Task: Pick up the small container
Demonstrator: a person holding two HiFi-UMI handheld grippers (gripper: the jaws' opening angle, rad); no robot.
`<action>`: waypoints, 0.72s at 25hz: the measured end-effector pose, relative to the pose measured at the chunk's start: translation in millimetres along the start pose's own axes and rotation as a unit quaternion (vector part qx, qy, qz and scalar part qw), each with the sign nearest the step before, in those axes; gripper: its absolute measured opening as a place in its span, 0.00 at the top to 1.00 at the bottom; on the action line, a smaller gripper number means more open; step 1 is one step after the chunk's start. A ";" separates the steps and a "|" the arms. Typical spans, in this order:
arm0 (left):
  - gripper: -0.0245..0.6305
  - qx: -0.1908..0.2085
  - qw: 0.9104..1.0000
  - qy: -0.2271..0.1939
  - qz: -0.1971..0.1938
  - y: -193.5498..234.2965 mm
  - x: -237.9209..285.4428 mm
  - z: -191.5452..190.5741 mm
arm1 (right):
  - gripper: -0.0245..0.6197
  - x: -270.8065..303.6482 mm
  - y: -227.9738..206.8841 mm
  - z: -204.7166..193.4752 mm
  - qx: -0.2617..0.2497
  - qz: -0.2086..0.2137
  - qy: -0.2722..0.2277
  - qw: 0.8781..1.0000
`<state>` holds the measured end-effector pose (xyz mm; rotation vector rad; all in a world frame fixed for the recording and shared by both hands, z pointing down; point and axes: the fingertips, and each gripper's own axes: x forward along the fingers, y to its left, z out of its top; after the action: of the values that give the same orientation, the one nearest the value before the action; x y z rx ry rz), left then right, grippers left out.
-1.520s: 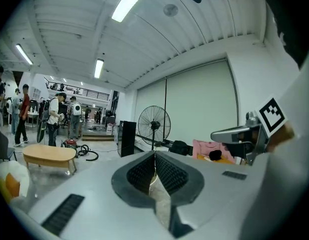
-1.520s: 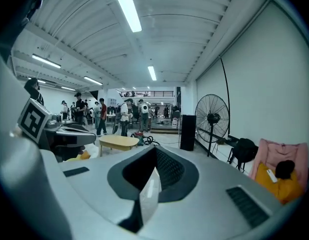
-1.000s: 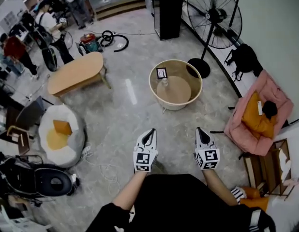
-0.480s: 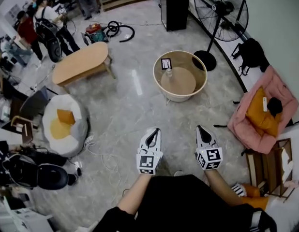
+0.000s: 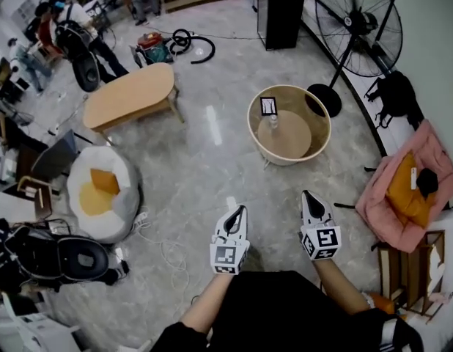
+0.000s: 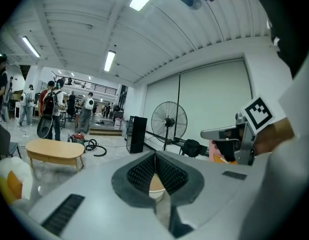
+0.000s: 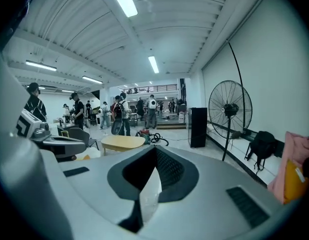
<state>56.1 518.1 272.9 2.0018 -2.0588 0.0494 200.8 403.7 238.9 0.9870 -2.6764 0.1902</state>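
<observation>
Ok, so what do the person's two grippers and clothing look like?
The left gripper and right gripper are pale grey tapering wedges with dark ribbed fingers. Each carries a cube of black-and-white square markers. The person wears a black top.

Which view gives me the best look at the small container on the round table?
The head view: the small container stands in plain sight on the round table, beside a marker card. The left gripper view catches only a sliver of that table, no container; the right gripper view shows neither.
</observation>
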 end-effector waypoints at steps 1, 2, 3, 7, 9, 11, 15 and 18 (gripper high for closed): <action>0.93 0.003 1.000 0.001 0.001 11.8 6.1 3.7 | 0.93 17.0 3.0 6.1 -0.002 0.001 -0.001 1.000; 0.93 0.007 1.000 0.001 0.003 24.8 10.7 9.3 | 0.93 33.4 8.4 11.7 -0.002 0.005 0.000 1.000; 0.93 0.010 1.000 0.002 0.005 38.1 14.1 15.3 | 0.93 48.0 15.7 17.1 -0.001 0.010 0.002 1.000; 0.93 -0.003 1.000 0.000 0.017 80.8 21.7 43.0 | 0.93 87.5 43.9 38.7 -0.016 0.032 0.014 0.999; 0.93 -0.006 1.000 -0.006 0.018 95.6 24.9 57.5 | 0.93 102.9 48.9 48.3 -0.025 0.032 0.016 0.999; 0.93 -0.004 1.000 -0.009 0.015 111.1 31.1 68.7 | 0.93 119.4 50.3 58.1 -0.030 0.025 0.017 0.999; 0.93 -0.003 1.000 -0.022 0.006 137.5 43.1 81.8 | 0.93 145.7 49.9 68.4 -0.041 0.009 0.019 0.999; 0.93 -0.002 1.000 -0.028 -0.001 155.2 52.4 86.2 | 0.93 160.4 46.5 75.4 -0.041 -0.006 0.015 0.999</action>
<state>-111.8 455.8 226.2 2.0249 -2.0883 -0.0114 37.5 323.8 215.1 0.9682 -2.6280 0.0911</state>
